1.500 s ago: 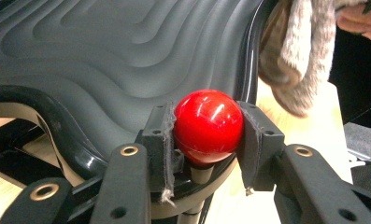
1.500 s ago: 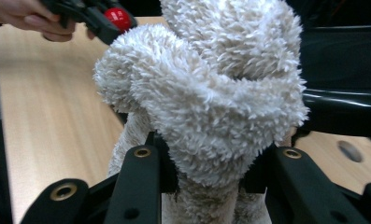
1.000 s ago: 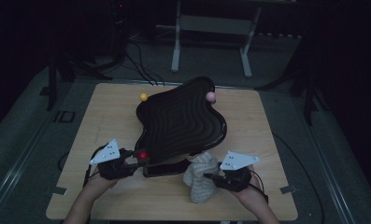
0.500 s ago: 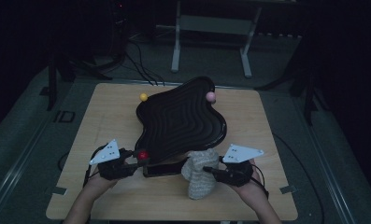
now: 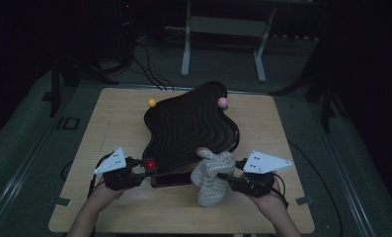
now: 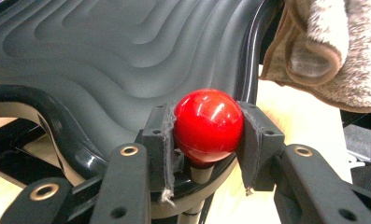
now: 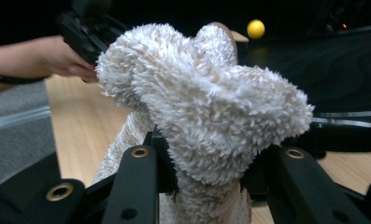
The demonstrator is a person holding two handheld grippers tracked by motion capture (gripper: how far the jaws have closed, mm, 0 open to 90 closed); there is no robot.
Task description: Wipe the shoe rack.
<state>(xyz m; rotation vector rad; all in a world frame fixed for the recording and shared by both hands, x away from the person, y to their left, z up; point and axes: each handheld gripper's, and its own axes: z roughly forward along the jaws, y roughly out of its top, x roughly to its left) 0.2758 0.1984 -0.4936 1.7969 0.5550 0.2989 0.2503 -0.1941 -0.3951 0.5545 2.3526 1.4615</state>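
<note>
A black wavy tray [image 5: 191,126] with ridged contours stands tilted on the wooden table [image 5: 114,118]. At its near left corner is a red ball knob [image 5: 150,164] [image 6: 207,125], and my left gripper [image 5: 143,171] [image 6: 206,135] is shut on it, one pad on each side. A fluffy beige cloth [image 5: 211,174] [image 7: 197,107] hangs bunched from my right gripper [image 5: 222,176] [image 7: 209,168], which is shut on it just off the tray's near edge. A yellow knob [image 5: 152,102] [image 7: 255,29] and a pink knob [image 5: 222,102] sit at the tray's far corners.
A dark flat base [image 5: 171,180] lies under the tray's near edge. Bare wood runs along the table's front and both sides. Beyond the table stand a metal frame [image 5: 223,39] and cables on the dark floor.
My right gripper has risen, lifting the cloth higher beside the tray's near edge. The left gripper and the tray have stayed where they were.
</note>
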